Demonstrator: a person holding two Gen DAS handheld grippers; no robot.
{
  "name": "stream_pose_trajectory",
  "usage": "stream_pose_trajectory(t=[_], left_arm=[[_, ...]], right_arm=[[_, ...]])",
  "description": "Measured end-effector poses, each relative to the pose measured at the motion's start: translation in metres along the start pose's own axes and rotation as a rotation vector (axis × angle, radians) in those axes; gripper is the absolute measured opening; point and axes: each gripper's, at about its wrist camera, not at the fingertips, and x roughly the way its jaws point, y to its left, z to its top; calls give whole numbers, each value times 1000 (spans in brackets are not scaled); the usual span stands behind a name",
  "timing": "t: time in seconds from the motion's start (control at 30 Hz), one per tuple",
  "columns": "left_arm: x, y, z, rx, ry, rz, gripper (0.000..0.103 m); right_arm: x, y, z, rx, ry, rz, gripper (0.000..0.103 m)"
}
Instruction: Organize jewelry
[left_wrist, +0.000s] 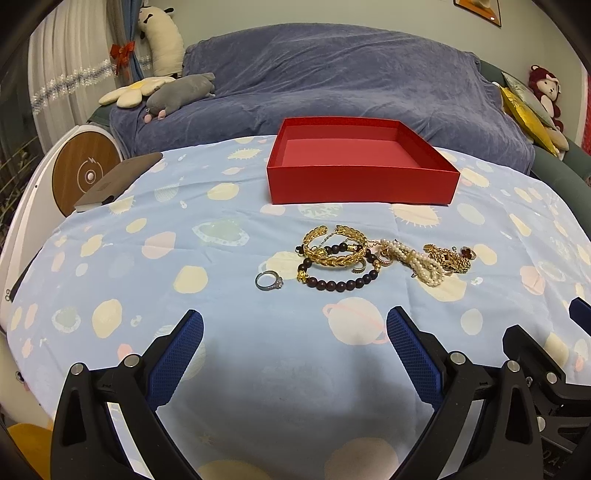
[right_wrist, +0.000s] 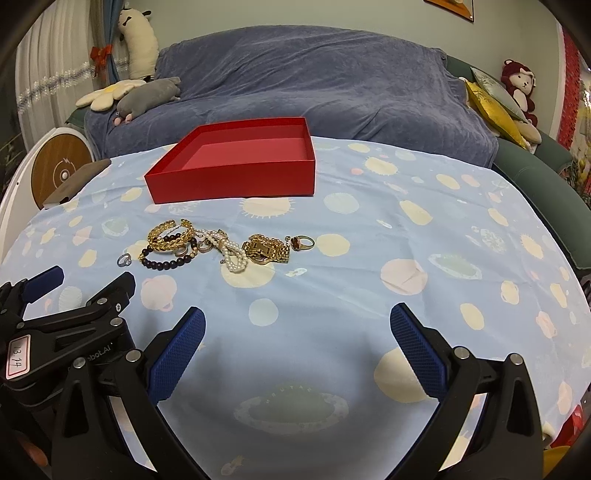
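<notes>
An empty red box (left_wrist: 360, 184) (right_wrist: 236, 181) stands at the far side of the table. In front of it lies a heap of jewelry: a gold leaf bangle (left_wrist: 334, 245) (right_wrist: 170, 236), a dark bead bracelet (left_wrist: 341, 282) (right_wrist: 164, 263), a pearl strand (left_wrist: 419, 260) (right_wrist: 231, 254), a gold watch (left_wrist: 448, 258) (right_wrist: 264, 251) and a red-stone ring (right_wrist: 303, 242). A silver ring (left_wrist: 268, 280) (right_wrist: 124, 260) lies apart on the left. My left gripper (left_wrist: 295, 328) is open, short of the heap. My right gripper (right_wrist: 297, 325) is open too, with nothing between its fingers.
The table wears a light blue cloth (left_wrist: 184, 258) printed with planets. A dark flat slab (left_wrist: 114, 181) lies at its far left corner. Behind stands a sofa under a blue blanket (left_wrist: 332, 74) with plush toys. A round wooden-faced device (left_wrist: 86, 175) sits left.
</notes>
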Motion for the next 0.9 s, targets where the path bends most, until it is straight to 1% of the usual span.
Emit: stream_pose_trajectory(t=[0.9], left_arm=[[-9,-4,-6,10,-43,0,96]], right_arm=[[-10,-5,-7,10,-18,3,98]])
